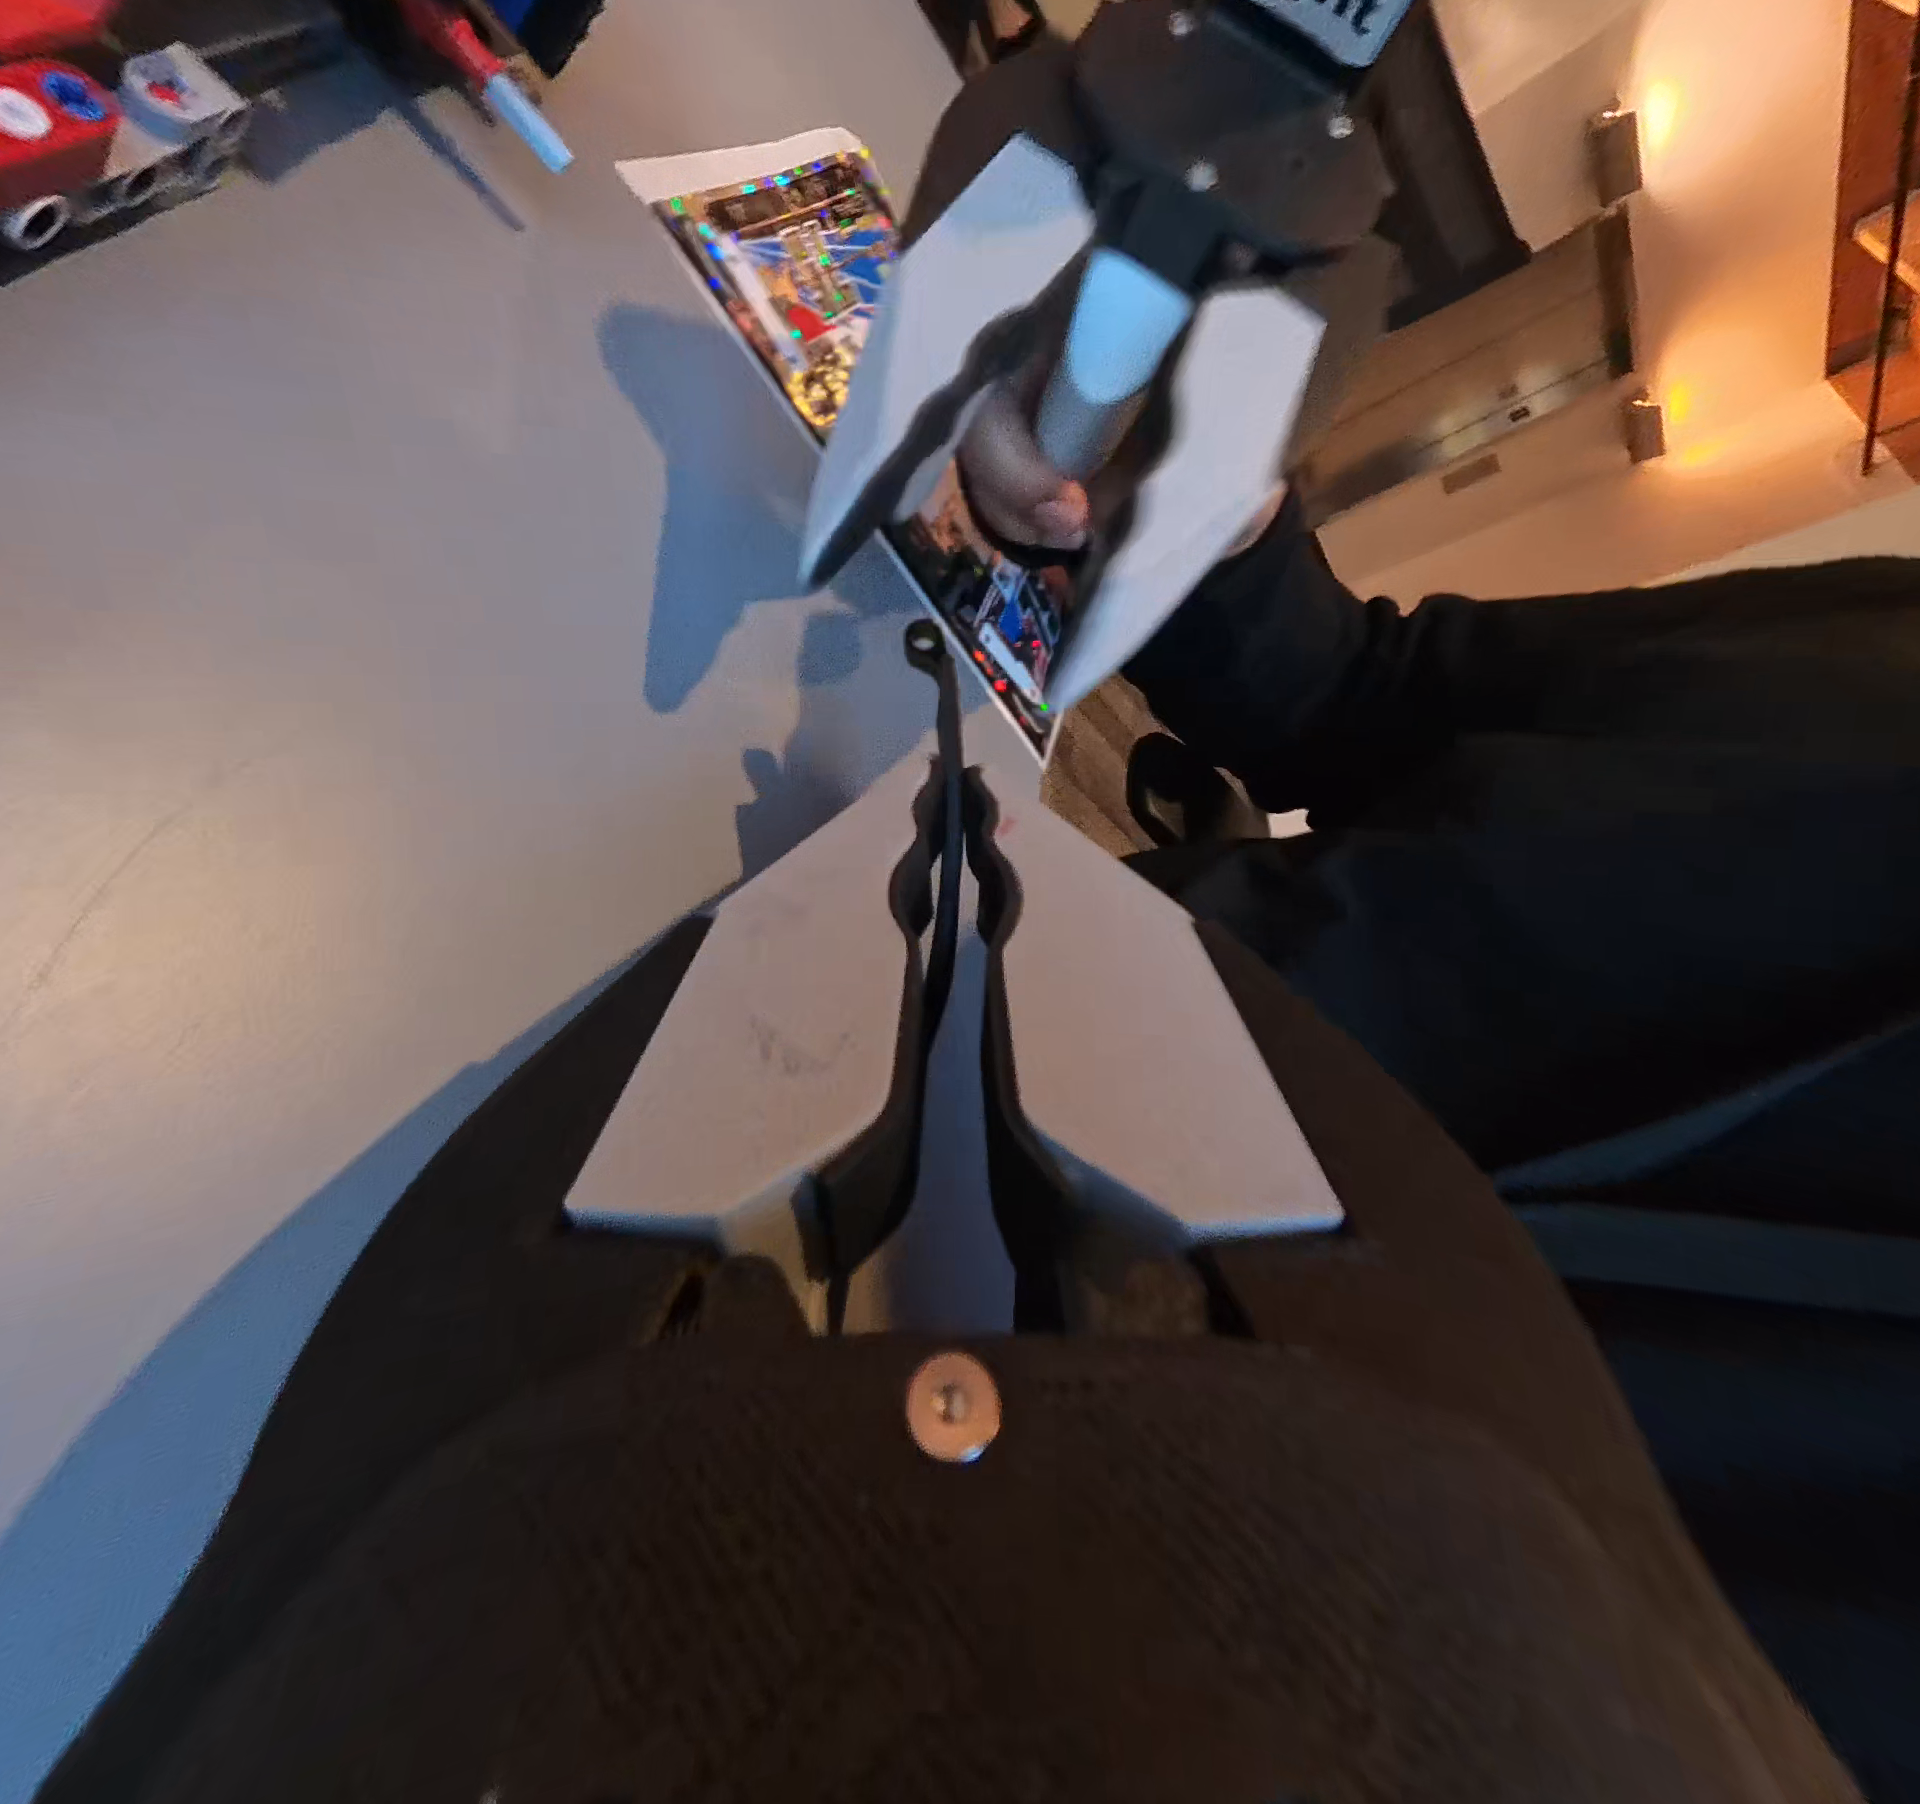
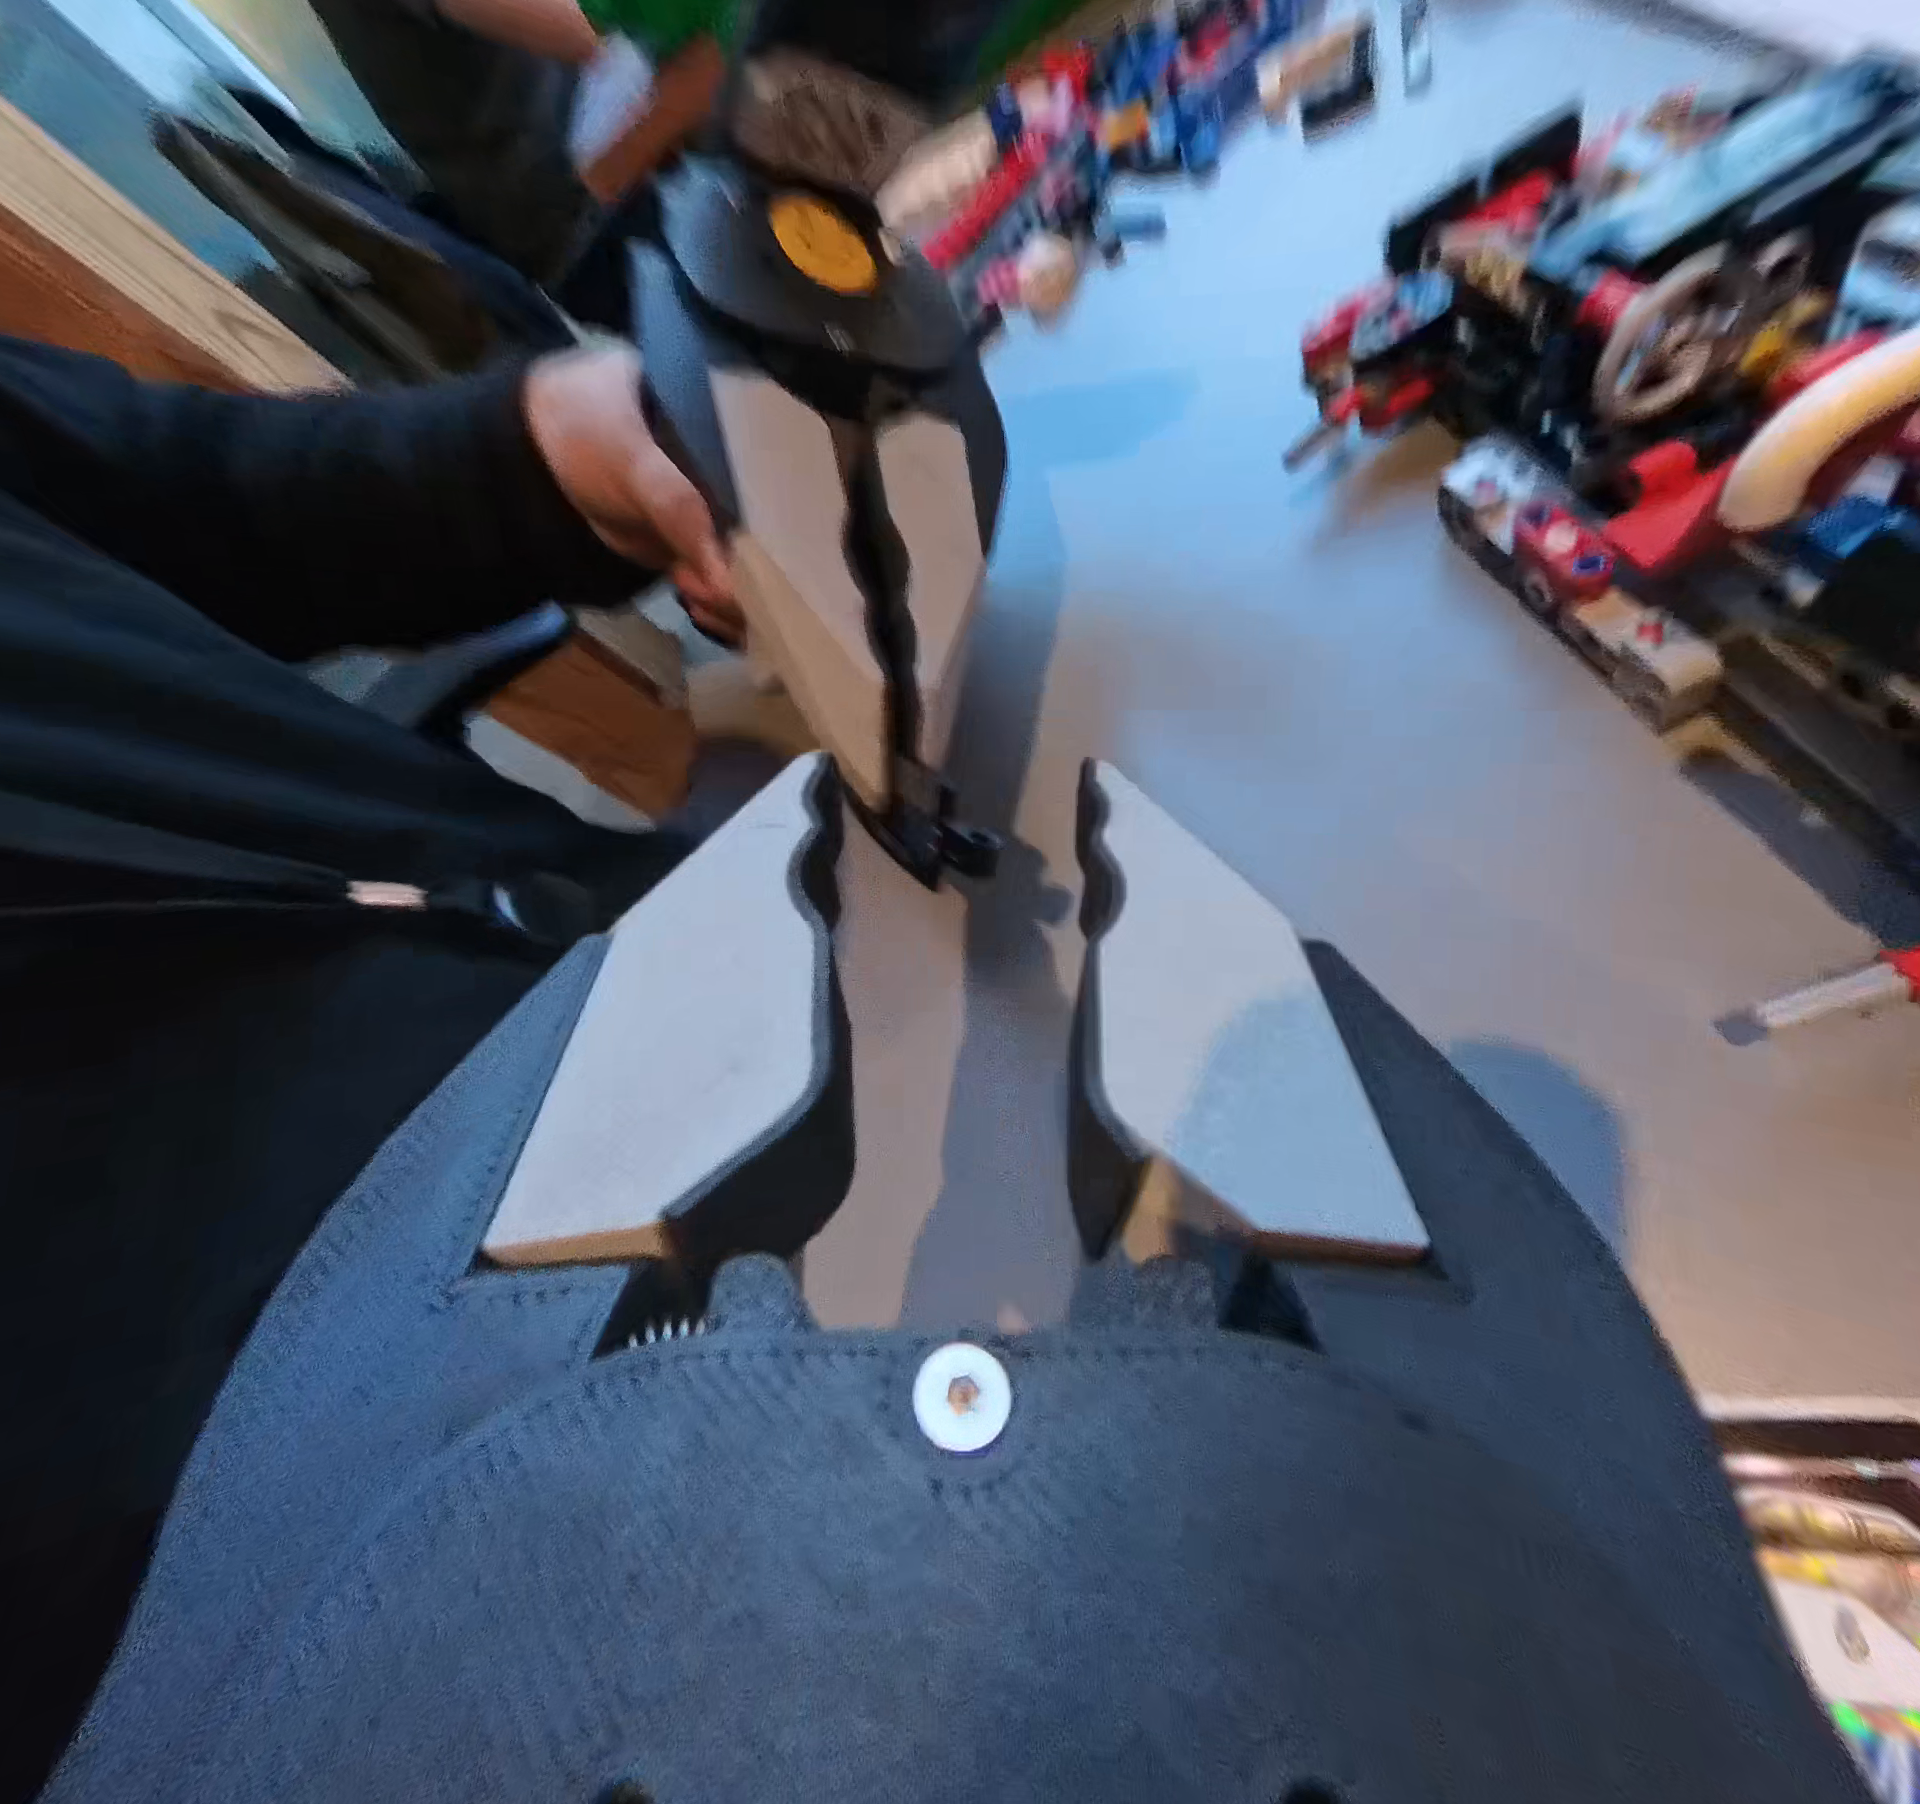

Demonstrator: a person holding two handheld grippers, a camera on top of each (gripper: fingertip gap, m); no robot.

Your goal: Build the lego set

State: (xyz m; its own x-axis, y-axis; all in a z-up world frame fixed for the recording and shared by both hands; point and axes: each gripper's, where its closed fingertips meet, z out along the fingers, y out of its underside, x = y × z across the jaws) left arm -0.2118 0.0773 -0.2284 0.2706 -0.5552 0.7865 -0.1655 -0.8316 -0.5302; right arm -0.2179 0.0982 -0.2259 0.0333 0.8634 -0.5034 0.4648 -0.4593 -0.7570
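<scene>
My left gripper (image 1: pixel 951 780) is shut on a thin black lego piece (image 1: pixel 943 715) with a ring at its far end, held above the grey table (image 1: pixel 312 611). My right gripper (image 1: pixel 945 622) faces it from above, open, its fingertips on either side of the ring end. In the right wrist view my right gripper (image 2: pixel 956 788) is open and empty. The left gripper (image 2: pixel 902 788) comes in from the upper left there, and the black piece (image 2: pixel 940 838) sticks out of its tip, between my right fingertips without touching them.
An instruction booklet (image 1: pixel 774 268) lies on the table behind the right gripper. A partly built red, black and grey lego model (image 2: pixel 1662 352) and loose parts stand along the table's far side. A red and grey rod (image 2: pixel 1829 996) lies nearby. A black sleeve (image 1: pixel 1507 694) is close.
</scene>
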